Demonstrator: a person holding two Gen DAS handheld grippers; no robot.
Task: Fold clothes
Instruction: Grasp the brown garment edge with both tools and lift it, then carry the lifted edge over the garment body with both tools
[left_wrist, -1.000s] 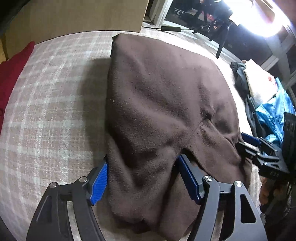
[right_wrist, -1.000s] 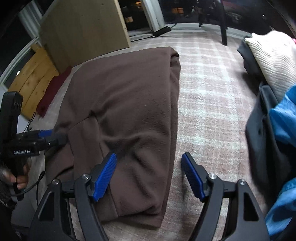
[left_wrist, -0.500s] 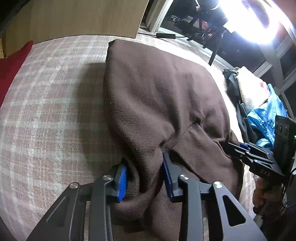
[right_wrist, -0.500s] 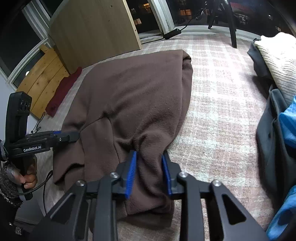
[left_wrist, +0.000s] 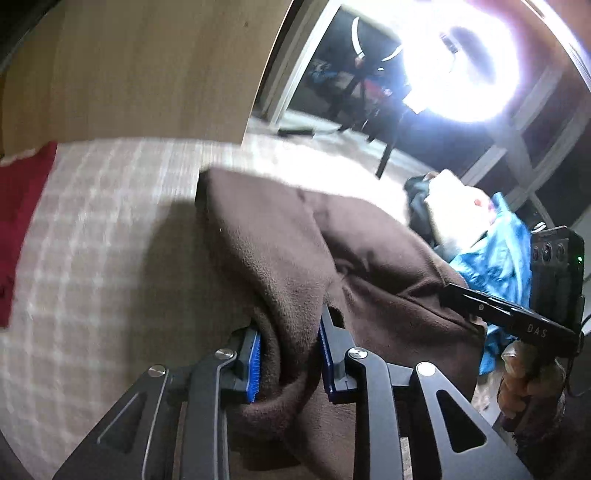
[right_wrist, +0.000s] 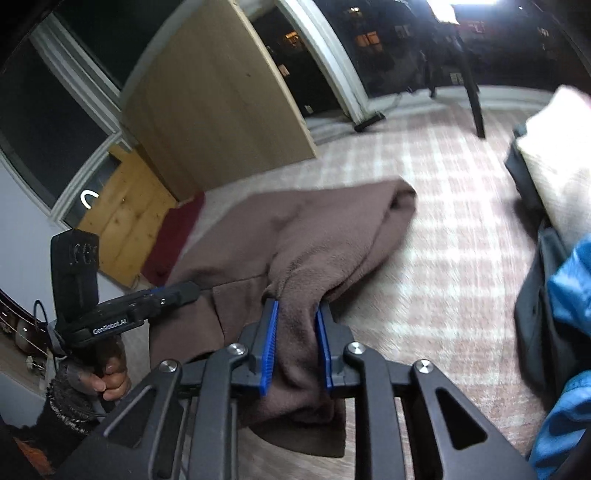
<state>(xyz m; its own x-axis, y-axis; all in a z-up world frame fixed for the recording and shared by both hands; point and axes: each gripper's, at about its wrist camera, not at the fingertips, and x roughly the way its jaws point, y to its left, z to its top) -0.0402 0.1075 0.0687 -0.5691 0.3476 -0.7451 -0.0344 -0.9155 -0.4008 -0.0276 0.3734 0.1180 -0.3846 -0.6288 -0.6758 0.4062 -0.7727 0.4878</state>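
So the left claw (left_wrist: 290, 360) and right claw (right_wrist: 295, 349), jaws closing, each grasp the brown fleece's (left_wrist: 295, 258) near edge at lower centre, fold unfinished, pile (right_wrist: 554, 240) at right untouched.

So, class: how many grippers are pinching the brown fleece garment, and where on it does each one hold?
2. The left gripper clamps a bunched fold at the brown fleece garment's near edge, jaws closing. The right gripper clamps another fold of that near edge, further right, jaws also closing.
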